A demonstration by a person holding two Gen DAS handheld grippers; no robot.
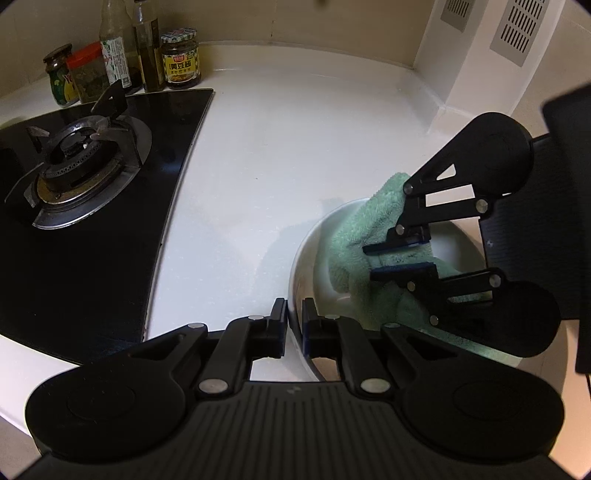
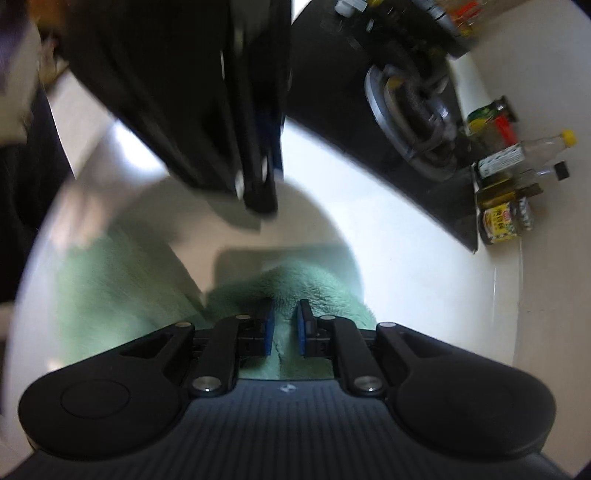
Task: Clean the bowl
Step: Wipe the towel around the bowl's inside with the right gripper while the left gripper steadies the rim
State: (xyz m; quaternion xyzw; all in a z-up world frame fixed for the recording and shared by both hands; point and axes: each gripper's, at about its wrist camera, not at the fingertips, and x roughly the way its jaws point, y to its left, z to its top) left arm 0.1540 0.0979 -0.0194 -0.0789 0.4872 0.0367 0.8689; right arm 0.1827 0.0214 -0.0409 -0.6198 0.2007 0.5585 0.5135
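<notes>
Bowl (image 1: pixel 314 236) sits on the white tabletop (image 1: pixel 258 155), lower right of the left view. Left gripper (image 1: pixel 294 325) pinches its near rim; right gripper (image 1: pixel 400 254), fingers clamped on the green cloth (image 1: pixel 347 251), reaches in from the right, cloth draped downward into the hollow.

Counted one burner (image 1: pixel 79 162) on one black hob (image 1: pixel 110 258), and behind that burner three jars, dark-lidded jar (image 1: pixel 61 79), red-lidded jar (image 1: pixel 90 74) and checker-lidded jar (image 1: pixel 181 61), plus two bottles, labelled bottle (image 1: pixel 115 48) and oil bottle (image 1: pixel 147 55). Right of the burner, tallied one bowl (image 1: pixel 295 266), one green cloth (image 1: pixel 354 236) and two grippers, left gripper (image 1: pixel 294 325) and right gripper (image 1: pixel 369 263). Far right of the burner, higher up, noted two vent grilles (image 1: pixel 517 26).
</notes>
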